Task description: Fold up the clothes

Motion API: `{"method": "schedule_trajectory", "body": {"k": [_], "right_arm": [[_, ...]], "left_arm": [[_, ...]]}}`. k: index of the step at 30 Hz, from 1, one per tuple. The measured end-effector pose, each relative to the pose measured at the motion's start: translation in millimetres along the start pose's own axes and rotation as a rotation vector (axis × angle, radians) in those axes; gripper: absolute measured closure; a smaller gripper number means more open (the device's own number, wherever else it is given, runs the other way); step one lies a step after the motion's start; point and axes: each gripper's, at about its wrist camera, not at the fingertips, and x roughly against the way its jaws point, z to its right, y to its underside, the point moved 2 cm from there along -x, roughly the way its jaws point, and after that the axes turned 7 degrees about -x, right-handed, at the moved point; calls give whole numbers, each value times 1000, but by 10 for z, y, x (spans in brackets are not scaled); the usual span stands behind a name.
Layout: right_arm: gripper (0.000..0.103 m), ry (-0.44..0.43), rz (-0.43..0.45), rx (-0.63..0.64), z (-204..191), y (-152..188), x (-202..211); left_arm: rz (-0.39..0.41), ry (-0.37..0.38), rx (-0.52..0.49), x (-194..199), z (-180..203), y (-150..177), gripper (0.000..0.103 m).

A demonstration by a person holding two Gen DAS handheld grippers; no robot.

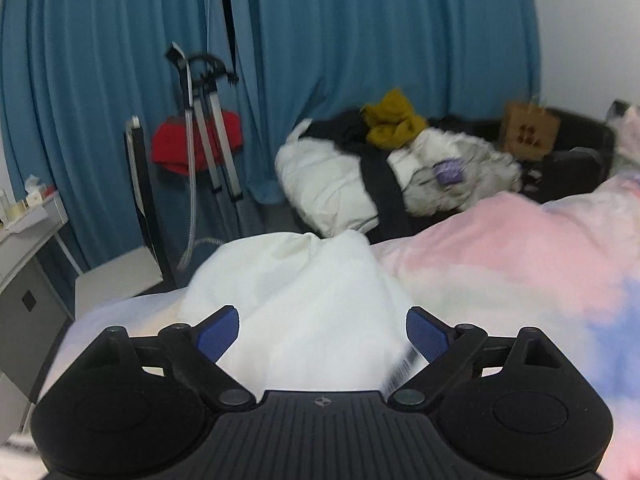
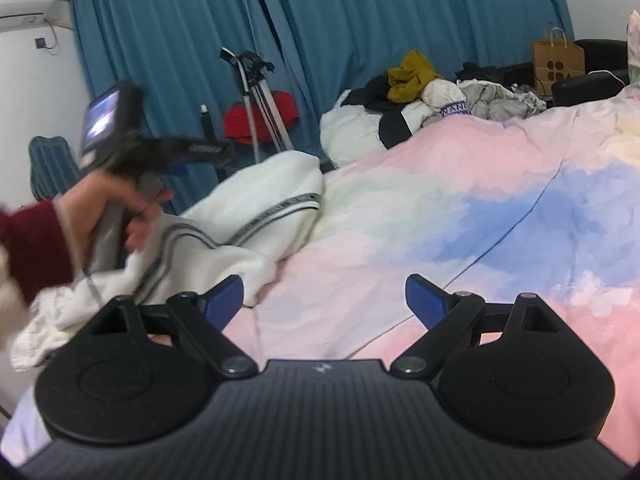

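looking down both wrist cams, we've got the white garment (image 2: pixel 256 216) bunched up on the pastel pink-and-blue duvet (image 2: pixel 460 208), over on the left part of the bed near its edge. it's got dark striped trim running along one edge, and it's crumpled, not flat.

our left gripper (image 1: pixel 322 334) sits right over the white fabric, blue pads (image 1: pixel 218 334) spread wide with cloth showing between them. the jaws aren't pinching anything that we can see. a bit of striped trim or a label (image 1: pixel 402 372) shows just beside the right-side pad, but it's blurred.

our right gripper (image 2: pixel 323 300) hangs over bare duvet, jaws spread wide too, nothing between them. the garment's edge lies just beside its left pad; we can't tell if they touch.

from the right cam we also see the left hand (image 2: pixel 108 208) in a dark red sleeve (image 2: pixel 36 248), wrapped around the left gripper's handle, right up against the garment. that part is motion-blurred.

background stuff: blue curtains (image 1: pixel 360 40), a tripod (image 1: pixel 208 120) with something red (image 1: pixel 176 148) behind it, a pile of clothes (image 1: pixel 392 164) with a mustard piece (image 1: pixel 394 120) on top, and a brown paper bag (image 2: pixel 558 60) further right.
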Motion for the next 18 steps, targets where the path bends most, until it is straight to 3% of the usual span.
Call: {"method": "schedule_trajectory", "body": {"k": [5,8,9,10,11,12,13,18], "right_arm": [[14,-7,-18,-17,124,32,-263],[14,-10,-28,-28,198,51,-421],[14,-12,-32,-31,223,57,-474],[14,-13,-35,-35,248,63,-527],[14,-14,-39,-38,273,69,-579],[14,-16,-42,-42,297,76,-632],[14,-17,-46,-45,322,82,-685],[14,-5,-23,-43,333,54,-677]], "left_arm": [[-83,-94,-59,-991,53,-247,16],[-134,-62,-102,-1318,109,-208,22],[-144,-56,-106,-1393,124,-196,27],[-154,-50,-110,-1464,139,-184,47],[-154,-39,-104,-1482,153,-177,75],[-158,-31,-100,-1480,182,-173,91],[-153,-24,-102,-1427,218,-172,98],[-1,42,-169,-608,555,-164,100]]}}
